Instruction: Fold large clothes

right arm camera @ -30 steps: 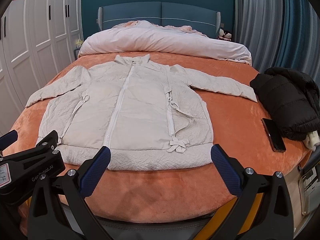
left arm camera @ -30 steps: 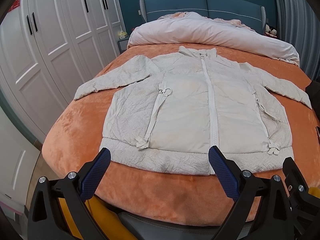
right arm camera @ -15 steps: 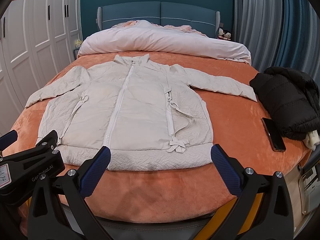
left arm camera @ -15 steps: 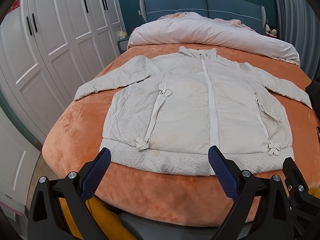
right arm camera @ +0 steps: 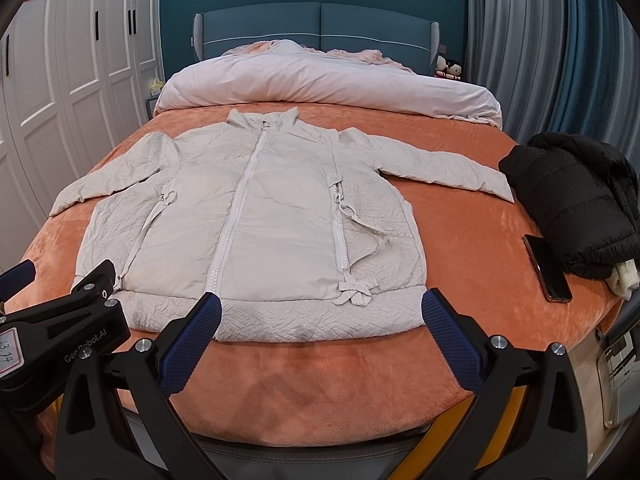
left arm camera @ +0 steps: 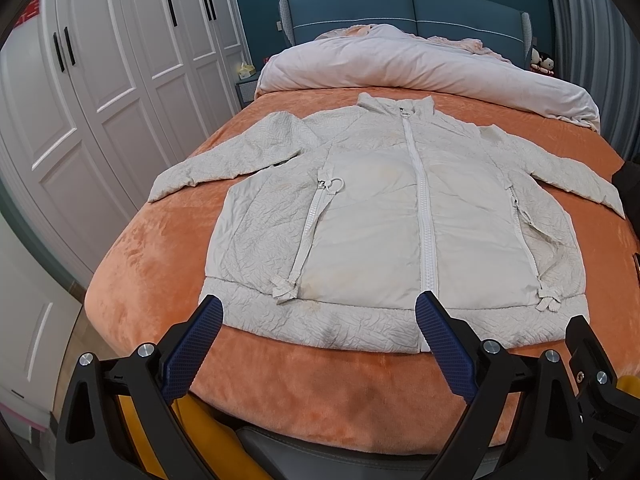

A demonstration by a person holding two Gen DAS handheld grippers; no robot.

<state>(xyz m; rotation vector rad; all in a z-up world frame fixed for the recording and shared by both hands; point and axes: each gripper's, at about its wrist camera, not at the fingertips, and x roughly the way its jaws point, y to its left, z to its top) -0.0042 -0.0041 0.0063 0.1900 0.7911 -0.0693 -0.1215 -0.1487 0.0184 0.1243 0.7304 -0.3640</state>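
On the orange bed blanket (right arm camera: pixel 460 248): cream zip-up jacket (right arm camera: pixel 280 232) lies flat, front side up, zipper (right arm camera: pixel 234 216) closed, collar toward the headboard (right arm camera: pixel 320 26), hem parallel to and just inside the bed's foot edge. Both sleeves spread outward; left sleeve cuff (left arm camera: pixel 160 192) sits near the bed's wardrobe-side edge, right sleeve cuff (right arm camera: pixel 500 188) ends just beside a black puffer jacket (right arm camera: pixel 576 200) heaped at the curtain-side edge. Dark phone (right arm camera: pixel 548 268) lies flat on the blanket right next to the black jacket, toward the foot edge. White duvet (right arm camera: pixel 328 84) is bunched across the head end, behind the collar.

Left gripper (left arm camera: pixel 318 344): jaws wide apart, nothing between them, hovering over the foot edge; its view frames the hem's left half up to the zipper. No contact with fabric.

Right gripper (right arm camera: pixel 318 340): jaws also wide apart, empty, hovering over the foot edge; frames the hem from the zipper to the right bottom corner. No contact.

The two grippers sit side by side; the left one's body shows at the lower left of the right wrist view. White wardrobe doors (left arm camera: pixel 120 80) on the left side of the room, grey-blue curtains (right arm camera: pixel 540 48) on the right.
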